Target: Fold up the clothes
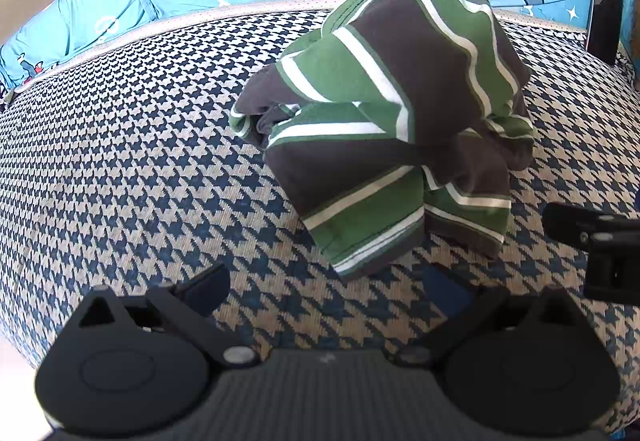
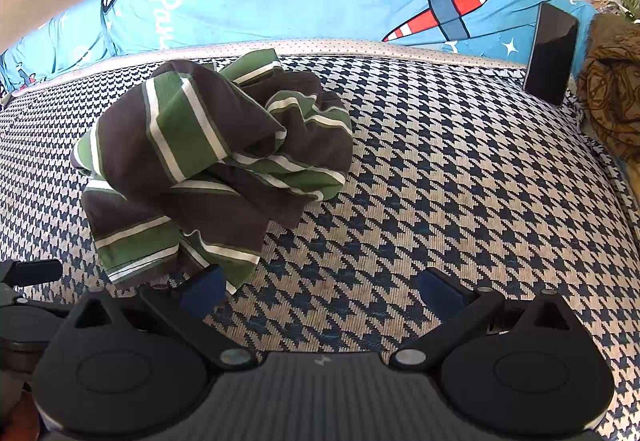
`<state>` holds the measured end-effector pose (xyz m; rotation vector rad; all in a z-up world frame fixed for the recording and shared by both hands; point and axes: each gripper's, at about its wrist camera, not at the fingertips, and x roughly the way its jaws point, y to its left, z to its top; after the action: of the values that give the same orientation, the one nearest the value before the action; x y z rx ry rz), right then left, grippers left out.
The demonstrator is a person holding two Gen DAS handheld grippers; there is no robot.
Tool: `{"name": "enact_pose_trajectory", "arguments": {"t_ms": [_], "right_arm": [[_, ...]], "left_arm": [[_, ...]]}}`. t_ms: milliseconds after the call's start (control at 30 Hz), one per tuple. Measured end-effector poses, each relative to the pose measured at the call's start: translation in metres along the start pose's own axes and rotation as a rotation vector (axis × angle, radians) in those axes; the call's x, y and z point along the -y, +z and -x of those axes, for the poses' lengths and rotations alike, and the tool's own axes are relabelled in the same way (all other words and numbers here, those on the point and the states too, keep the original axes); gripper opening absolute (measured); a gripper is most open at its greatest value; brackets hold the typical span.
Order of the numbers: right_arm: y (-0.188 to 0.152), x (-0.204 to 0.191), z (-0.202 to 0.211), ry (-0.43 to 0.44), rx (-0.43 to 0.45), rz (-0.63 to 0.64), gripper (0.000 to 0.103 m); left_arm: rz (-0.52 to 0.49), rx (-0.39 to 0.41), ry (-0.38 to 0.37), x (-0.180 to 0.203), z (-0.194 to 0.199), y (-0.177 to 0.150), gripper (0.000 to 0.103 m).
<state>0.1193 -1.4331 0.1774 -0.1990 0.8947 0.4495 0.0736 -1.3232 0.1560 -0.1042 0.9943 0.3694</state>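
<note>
Bright even daylight, soft shadows. Strong fisheye bending at edges, dark corner vignette. Centre sharp; near gripper bodies slightly soft.

Bare houndstooth cover point(image 2: 460, 181) right of crumpled shirt point(image 2: 208, 161).

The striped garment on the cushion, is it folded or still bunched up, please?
Bunched up: the striped garment lies in a crumpled heap, stripes running every way.
</note>
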Motion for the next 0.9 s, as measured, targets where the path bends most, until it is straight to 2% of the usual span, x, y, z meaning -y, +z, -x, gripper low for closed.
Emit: {"name": "enact_pose_trajectory", "arguments": {"t_ms": [167,500,900], "right_arm": [[0.0,0.0,0.0,0.001,0.001,-0.001,0.103],[0.004,-0.006,0.003,0.047,0.036,0.002,0.103],[0.028,-0.011,0.008,0.162,0.17,-0.075,0.103]], "left_arm": [[-0.018,0.001,-0.013,-0.049,0.004,-0.021,0.103],[0.006,0.025,-0.014,-0.073,0.008,-0.012,0.103],[0.217,0.082,-0.025,-0.13,0.013,0.034,0.103]]}}
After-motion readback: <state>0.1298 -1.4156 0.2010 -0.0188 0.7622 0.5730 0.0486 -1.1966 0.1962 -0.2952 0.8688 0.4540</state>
